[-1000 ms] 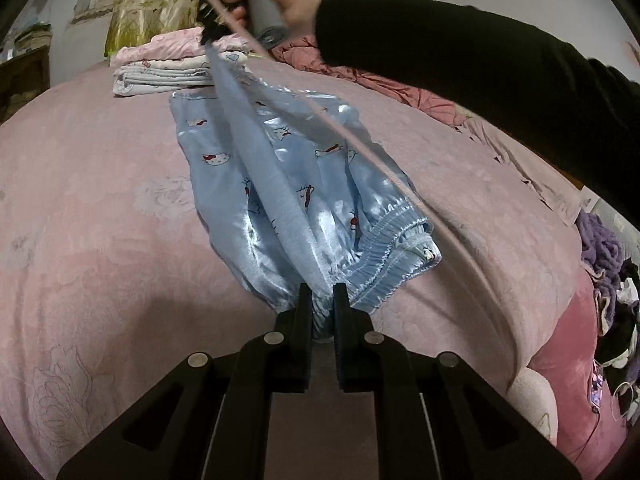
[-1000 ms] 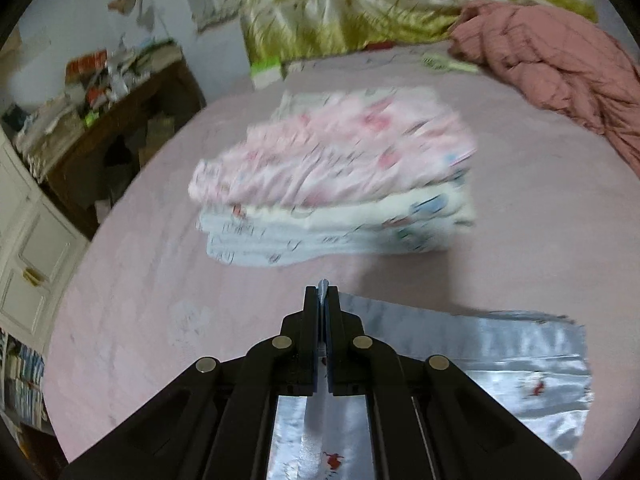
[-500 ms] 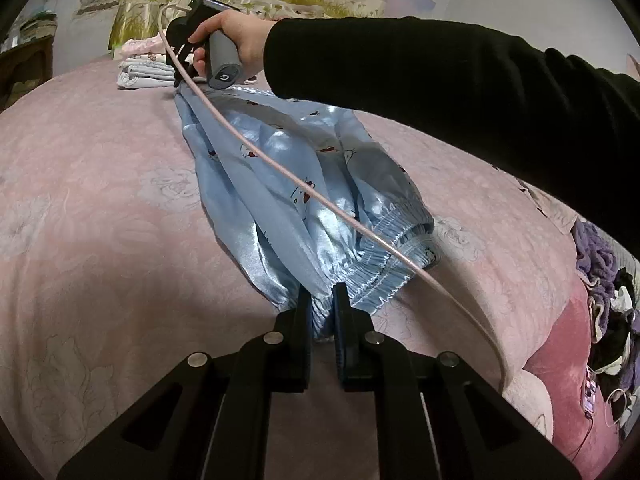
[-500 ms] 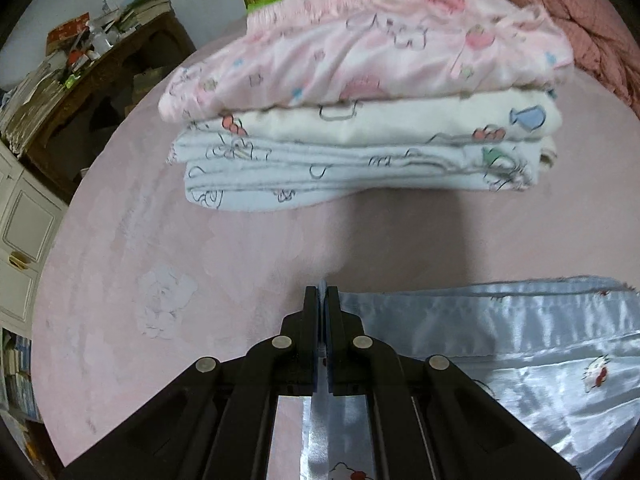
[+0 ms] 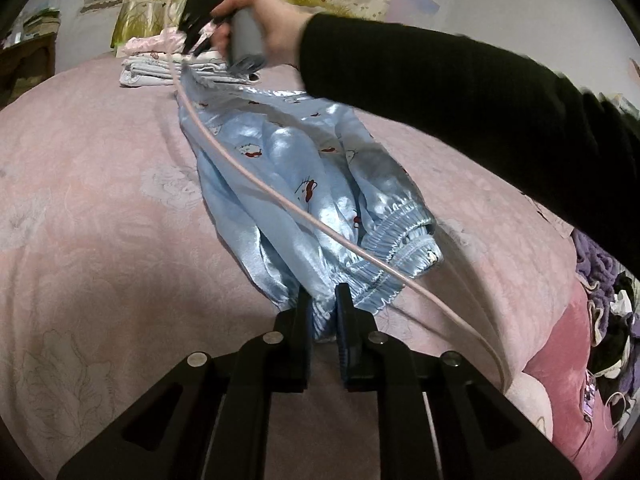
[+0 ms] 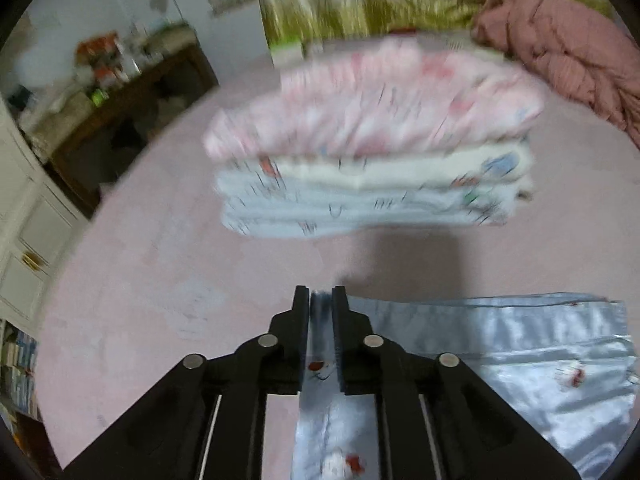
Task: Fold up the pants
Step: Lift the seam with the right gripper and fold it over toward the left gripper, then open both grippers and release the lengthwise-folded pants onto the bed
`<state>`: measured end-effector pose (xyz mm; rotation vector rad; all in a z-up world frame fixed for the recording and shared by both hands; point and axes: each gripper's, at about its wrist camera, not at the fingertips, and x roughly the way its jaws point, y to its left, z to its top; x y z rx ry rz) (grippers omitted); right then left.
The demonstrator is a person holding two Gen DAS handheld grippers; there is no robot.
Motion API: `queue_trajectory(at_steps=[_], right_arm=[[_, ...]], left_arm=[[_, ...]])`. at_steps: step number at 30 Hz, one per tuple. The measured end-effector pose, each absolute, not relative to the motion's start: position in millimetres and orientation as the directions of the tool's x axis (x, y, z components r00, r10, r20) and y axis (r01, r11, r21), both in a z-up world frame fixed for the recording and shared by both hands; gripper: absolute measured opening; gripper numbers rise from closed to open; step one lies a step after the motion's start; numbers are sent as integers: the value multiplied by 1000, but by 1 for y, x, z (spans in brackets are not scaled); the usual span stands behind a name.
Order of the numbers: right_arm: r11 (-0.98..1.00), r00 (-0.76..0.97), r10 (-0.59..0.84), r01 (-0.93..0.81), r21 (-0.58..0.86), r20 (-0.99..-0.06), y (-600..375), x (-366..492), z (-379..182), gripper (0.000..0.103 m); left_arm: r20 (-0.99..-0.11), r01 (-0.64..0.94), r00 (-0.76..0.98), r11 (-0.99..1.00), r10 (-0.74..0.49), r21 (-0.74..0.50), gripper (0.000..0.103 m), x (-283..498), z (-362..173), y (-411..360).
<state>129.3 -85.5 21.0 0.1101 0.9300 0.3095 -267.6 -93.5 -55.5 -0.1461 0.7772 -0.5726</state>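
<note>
Two grippers on the blue satin pants (image 5: 304,168), one at each end. Left gripper (image 5: 320,300): fingers clamped on the bunched elastic waistband, cloth wedged in the narrow gap between them, down near the pink bedspread (image 5: 100,220). Right gripper (image 6: 321,300): fingers pinch a strip of the same fabric at the far end, small gap filled by cloth; in the left wrist view it shows as the handheld unit (image 5: 216,12) gripped by the person's hand (image 5: 272,24), lifted above the bed. Pants lie stretched lengthwise between the two grips, mostly resting on the bedspread, far end raised, middle wrinkled and partly gathered. Pink cable (image 5: 280,204) runs from the right unit across the top of the pants toward the lower right. Stack of folded clothes (image 6: 372,152) sits on the bed just beyond the pants' far end, pink piece on top; apart from the pants. Right wrist view is motion-blurred. Crumpled pink blanket (image 6: 568,52) lies beyond the stack to the right.
</note>
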Motion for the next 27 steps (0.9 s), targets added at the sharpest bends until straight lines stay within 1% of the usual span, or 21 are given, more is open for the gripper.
queue_trajectory(at_steps=[2, 3, 4, 6, 8, 10, 11, 13, 16, 18, 19, 20, 22, 24, 27], right_arm=[[940, 584, 339, -233, 247, -738, -101, 106, 45, 12], [936, 591, 352, -245, 254, -726, -108, 96, 55, 12], [933, 605, 359, -257, 253, -710, -118, 81, 67, 12], [934, 644, 356, -278, 226, -677, -139, 48, 93, 12], [936, 685, 346, -293, 192, -641, -164, 14, 118, 12], [937, 730, 348, -294, 190, -588, -192, -27, 141, 12], [934, 751, 358, -293, 207, -555, -207, -54, 150, 12], [927, 777, 372, -292, 234, -507, -229, -89, 163, 12], [940, 833, 336, -265, 216, -440, -259, -161, 168, 13], [956, 872, 281, -215, 201, -401, -274, -203, 164, 19], [958, 886, 262, -190, 215, -383, -280, -225, 158, 30], [959, 892, 249, -172, 226, -376, -285, -240, 151, 39], [971, 913, 177, -102, 215, -369, -291, -275, 129, 45], [977, 913, 134, -58, 203, -385, -293, -295, 108, 45], [980, 878, 80, 17, 197, -472, -300, -311, 64, 45]], left_arm=[[-617, 426, 564, 833, -549, -352, 21, -267, -54, -89], [-622, 414, 570, 841, -537, -348, 38, -268, -52, -87], [-628, 398, 584, 856, -515, -331, 45, -267, -50, -84], [-629, 392, 594, 863, -502, -319, 45, -267, -47, -78], [-628, 387, 584, 857, -514, -341, 45, -264, -45, -74], [-631, 391, 577, 853, -519, -344, 46, -262, -42, -72], [-634, 392, 585, 861, -505, -324, 46, -264, -40, -72], [-638, 380, 609, 879, -471, -287, 50, -266, -37, -72], [-646, 357, 599, 880, -473, -313, 50, -264, -37, -64], [-638, 357, 579, 861, -508, -362, 49, -261, -37, -60], [-632, 357, 567, 849, -528, -389, 48, -259, -37, -59], [-630, 357, 557, 840, -542, -407, 48, -257, -38, -59], [-630, 355, 516, 814, -581, -460, 48, -250, -42, -62], [-624, 336, 487, 791, -611, -512, 48, -244, -47, -62], [-614, 292, 480, 774, -626, -562, 48, -235, -56, -60]])
